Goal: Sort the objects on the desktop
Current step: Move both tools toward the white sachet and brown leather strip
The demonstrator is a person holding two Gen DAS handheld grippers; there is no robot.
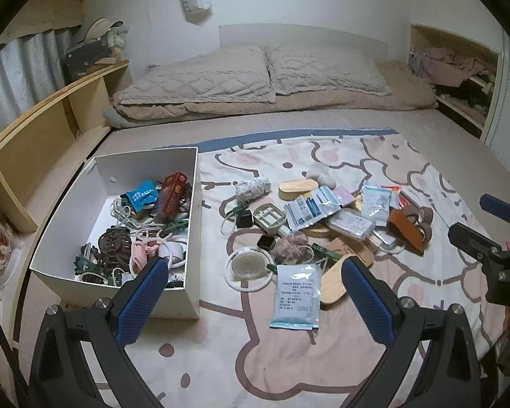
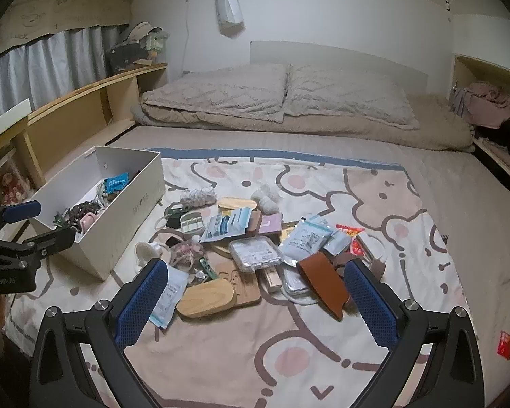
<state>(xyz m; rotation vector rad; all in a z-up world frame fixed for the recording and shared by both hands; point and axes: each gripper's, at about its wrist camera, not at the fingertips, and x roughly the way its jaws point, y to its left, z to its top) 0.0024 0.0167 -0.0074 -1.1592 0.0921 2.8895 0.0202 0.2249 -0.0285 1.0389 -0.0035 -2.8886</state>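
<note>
A pile of small objects lies on a cartoon-print blanket [image 1: 374, 306]: a white sachet [image 1: 296, 295], a clear round dish [image 1: 249, 266], a wooden oval piece [image 2: 207, 298], a brown leather sleeve [image 2: 324, 282], a clear plastic case [image 2: 255, 252]. A white box [image 1: 190, 204] at the left holds clips, cables and packets. My left gripper [image 1: 255, 289] hovers open above the sachet and the box's near corner, nothing between its blue fingers. My right gripper [image 2: 255, 292] is open over the wooden piece and the leather sleeve, also holding nothing.
The blanket lies on a bed with two pillows [image 1: 255, 74] at the back. A wooden shelf [image 1: 44, 125] runs along the left side. A small red packet [image 2: 505, 343] lies apart at the right. Clothes fill a niche [image 2: 489, 108] at the far right.
</note>
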